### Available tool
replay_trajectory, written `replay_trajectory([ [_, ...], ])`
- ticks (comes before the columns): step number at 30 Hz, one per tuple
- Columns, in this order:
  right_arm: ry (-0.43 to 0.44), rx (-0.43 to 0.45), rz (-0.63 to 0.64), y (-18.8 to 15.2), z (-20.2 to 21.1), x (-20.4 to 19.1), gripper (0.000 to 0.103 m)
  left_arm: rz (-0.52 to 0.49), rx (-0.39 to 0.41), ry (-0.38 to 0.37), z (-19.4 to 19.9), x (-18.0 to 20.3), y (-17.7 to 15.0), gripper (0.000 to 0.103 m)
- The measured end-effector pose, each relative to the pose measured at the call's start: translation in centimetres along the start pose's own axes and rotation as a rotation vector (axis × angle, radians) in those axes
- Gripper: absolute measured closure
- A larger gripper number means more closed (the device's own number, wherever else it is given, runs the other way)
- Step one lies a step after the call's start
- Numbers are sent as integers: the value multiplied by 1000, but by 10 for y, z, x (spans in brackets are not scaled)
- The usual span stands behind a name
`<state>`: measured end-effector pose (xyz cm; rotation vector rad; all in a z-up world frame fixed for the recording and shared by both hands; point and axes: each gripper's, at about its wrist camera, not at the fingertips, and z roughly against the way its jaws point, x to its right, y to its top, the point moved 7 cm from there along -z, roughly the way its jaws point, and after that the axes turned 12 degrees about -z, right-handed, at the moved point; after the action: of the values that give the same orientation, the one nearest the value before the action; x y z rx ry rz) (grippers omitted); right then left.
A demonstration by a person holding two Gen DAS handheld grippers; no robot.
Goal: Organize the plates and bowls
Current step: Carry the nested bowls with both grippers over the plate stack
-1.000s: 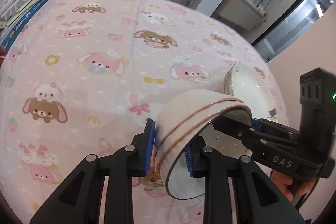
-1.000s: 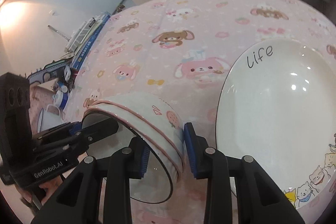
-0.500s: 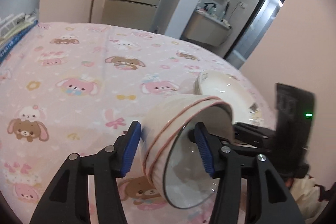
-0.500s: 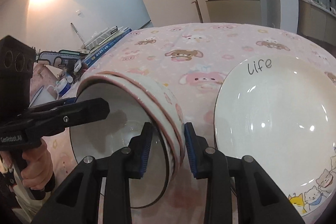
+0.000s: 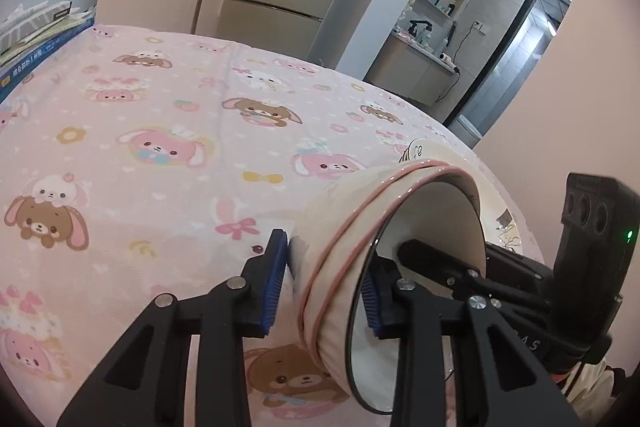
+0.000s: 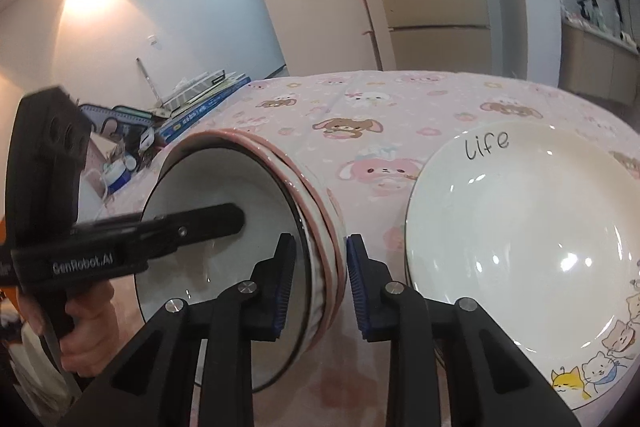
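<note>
My left gripper [image 5: 324,285] and right gripper [image 6: 318,285] both pinch the bowl stack [image 6: 256,227] by its wall. The plate [image 6: 520,227] waits at 3 o'clock; stacking isn't done.

Bare pink tablecloth [image 5: 152,131] left of stacked bowls [image 5: 360,227]; plate [image 6: 520,219] crowds their right.

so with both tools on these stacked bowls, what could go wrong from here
1. The nested bowls are tipped on their side, and the left tool and right tool each straddle only the rim wall. The right tool's outer pad shows a gap, so the stack might slip or separate.
2. The white "life" plate lies right beside the bowls; swinging them across could knock its rim.
3. The tools pull from opposite sides, so uneven motion may twist the bowls loose.
</note>
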<state>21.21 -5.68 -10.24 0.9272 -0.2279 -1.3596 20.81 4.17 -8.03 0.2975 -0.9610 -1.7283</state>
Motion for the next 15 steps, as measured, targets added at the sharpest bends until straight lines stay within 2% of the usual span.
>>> replay_trajectory([
  [5, -56, -13, 1, 2, 3, -2, 76, -42, 5, 19, 3, 7, 0, 72],
  [12, -114, 88, 113, 6, 22, -17, 76, -105, 40, 98, 18, 20, 8, 72],
  [15, -97, 92, 97, 11, 31, -16, 75, -124, 55, 110, 25, 27, 13, 72],
])
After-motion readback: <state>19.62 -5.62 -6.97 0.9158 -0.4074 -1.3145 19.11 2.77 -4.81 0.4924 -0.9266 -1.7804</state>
